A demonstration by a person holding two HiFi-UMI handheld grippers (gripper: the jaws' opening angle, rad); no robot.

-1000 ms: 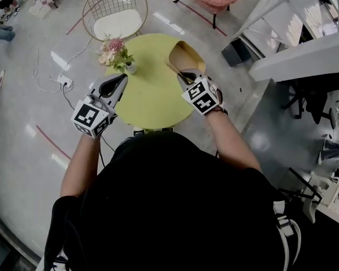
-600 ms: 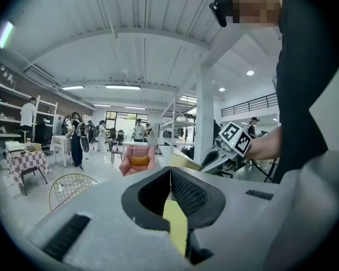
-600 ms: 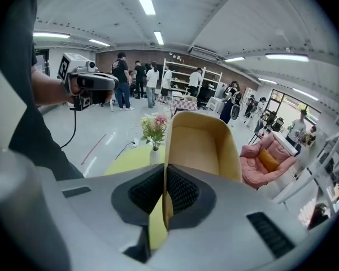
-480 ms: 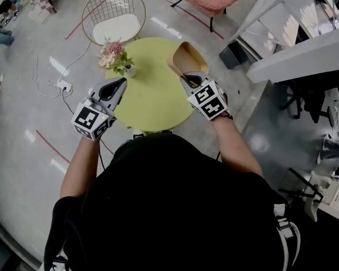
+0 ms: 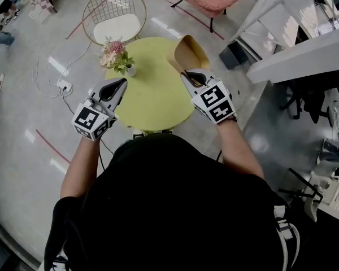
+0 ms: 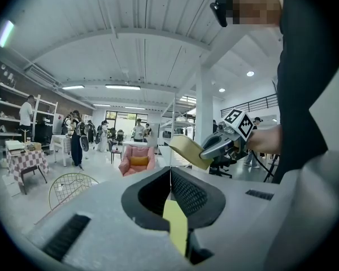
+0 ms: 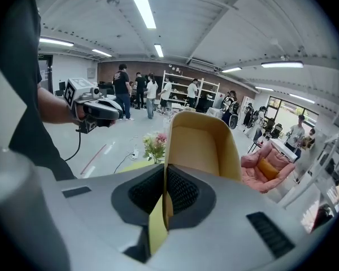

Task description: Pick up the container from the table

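Container [image 7: 200, 145], a tan rounded-rim tray (tilted on edge), is pinched by the right claw [image 7: 165, 176]; left claw [image 6: 170, 176] closed, empty.

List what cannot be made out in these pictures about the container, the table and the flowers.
Container rim where the right gripper clamps it: hidden between the jaws, right gripper view.
Table base: head view, hidden under the tabletop and the person's shoulders.
Flower vase: too small in head view; the gripper's body covers it in right gripper view.
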